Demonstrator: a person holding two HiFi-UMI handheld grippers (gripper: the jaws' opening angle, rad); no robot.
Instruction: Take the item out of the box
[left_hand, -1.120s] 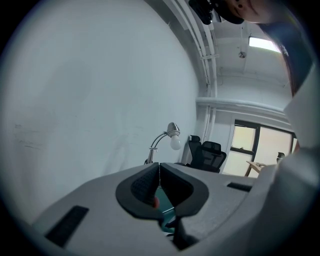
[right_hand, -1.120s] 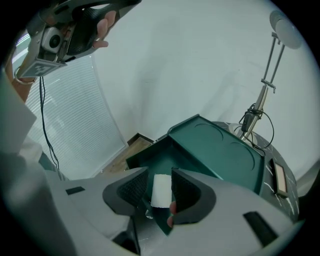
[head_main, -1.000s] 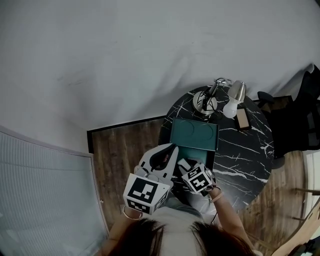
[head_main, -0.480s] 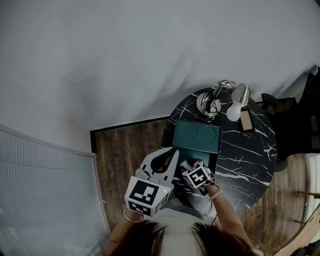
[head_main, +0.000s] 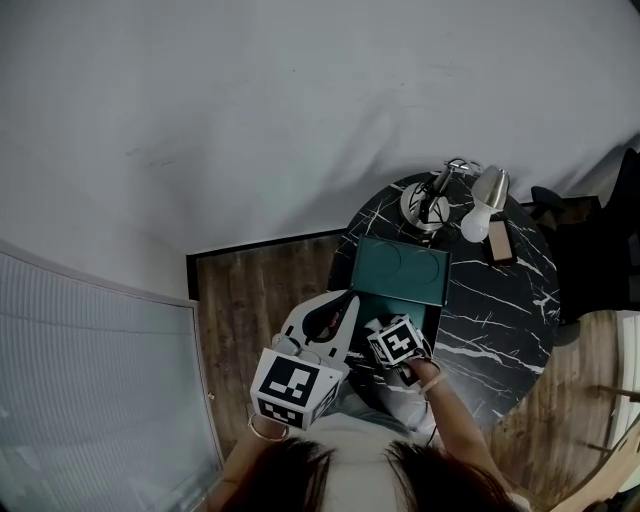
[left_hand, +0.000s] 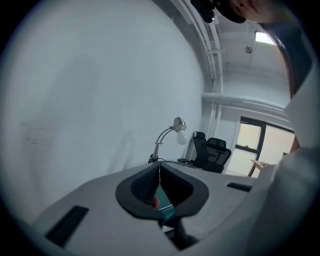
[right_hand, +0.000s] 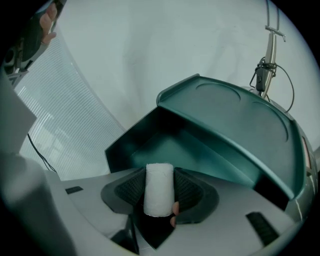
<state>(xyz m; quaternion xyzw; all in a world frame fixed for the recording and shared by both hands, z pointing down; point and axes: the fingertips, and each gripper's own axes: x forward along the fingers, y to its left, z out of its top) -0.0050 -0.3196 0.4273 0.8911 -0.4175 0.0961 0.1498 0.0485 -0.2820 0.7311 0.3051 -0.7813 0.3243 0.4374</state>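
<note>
A teal box (right_hand: 200, 145) stands open on the round black marble table (head_main: 500, 300), its lid (head_main: 402, 268) tilted back. My right gripper (right_hand: 159, 175) hovers just before the box's open front, shut on a white cylindrical roll (right_hand: 158, 192) that stands upright between its pads. In the head view the right gripper (head_main: 385, 335) sits at the box's near edge, its marker cube covering the jaws. My left gripper (left_hand: 159, 167) is shut with nothing in it; in the head view this left gripper (head_main: 335, 310) lies just left of the box.
A desk lamp (head_main: 485, 192) with a round base and cable (head_main: 425, 205) stands behind the box. A small brown block (head_main: 500, 242) lies beside it. A black office chair (left_hand: 215, 150) stands past the table. Wood floor (head_main: 250, 290) and a white wall lie to the left.
The head view has drifted a little. My right gripper has edged slightly closer to the box with the white roll in it. The left gripper has barely moved.
</note>
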